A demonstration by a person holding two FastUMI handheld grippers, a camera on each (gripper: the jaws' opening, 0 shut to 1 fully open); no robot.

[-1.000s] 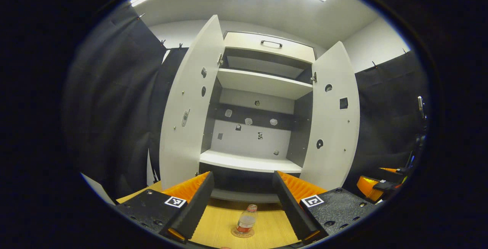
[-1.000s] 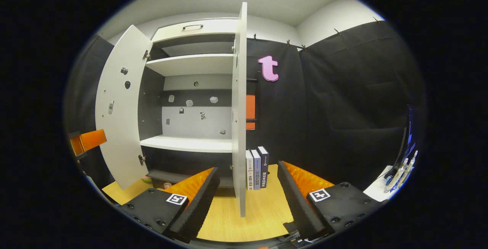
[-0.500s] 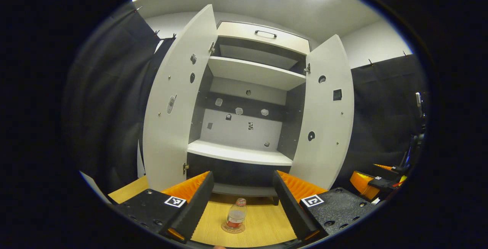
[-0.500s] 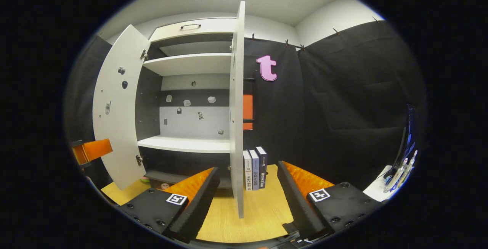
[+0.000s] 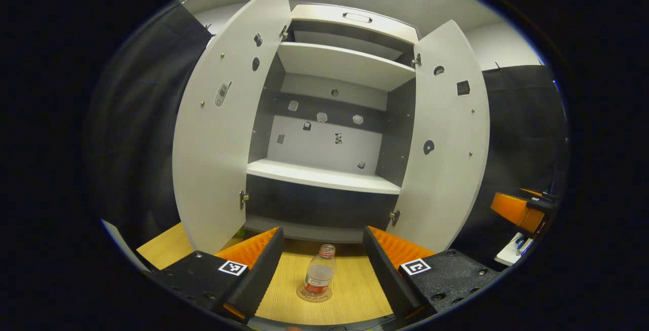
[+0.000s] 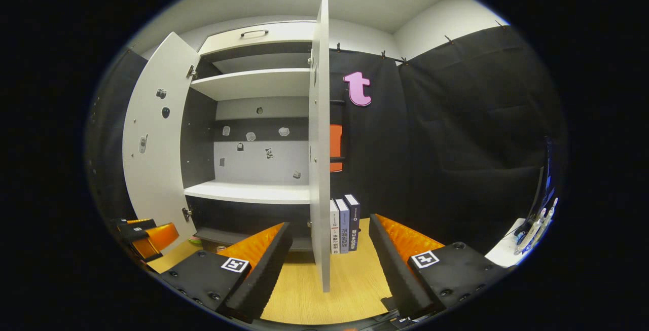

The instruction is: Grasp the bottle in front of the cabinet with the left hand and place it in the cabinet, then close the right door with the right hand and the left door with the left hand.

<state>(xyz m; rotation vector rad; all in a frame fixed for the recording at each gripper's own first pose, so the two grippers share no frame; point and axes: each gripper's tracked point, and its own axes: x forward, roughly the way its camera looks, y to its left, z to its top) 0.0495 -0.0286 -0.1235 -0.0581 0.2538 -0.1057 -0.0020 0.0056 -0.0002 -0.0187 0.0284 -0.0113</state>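
On the wooden table stands a big white cabinet with both doors swung wide. Its left door and right door hang out to the sides, and the shelves inside are bare except for small marks on the back wall. From the right gripper view, the right door is seen edge-on, straight ahead, with the left door farther off. Three books stand upright on the table just past that door. The left gripper is low over the table with its two fingers spread apart, grasping nothing. The bottle stands upright on the table in front of the cabinet, between those fingers but apart from both. It is clear with a red cap and sits on a small round mat. The right gripper is also spread wide and free, with the edge of the right door between its fingers.
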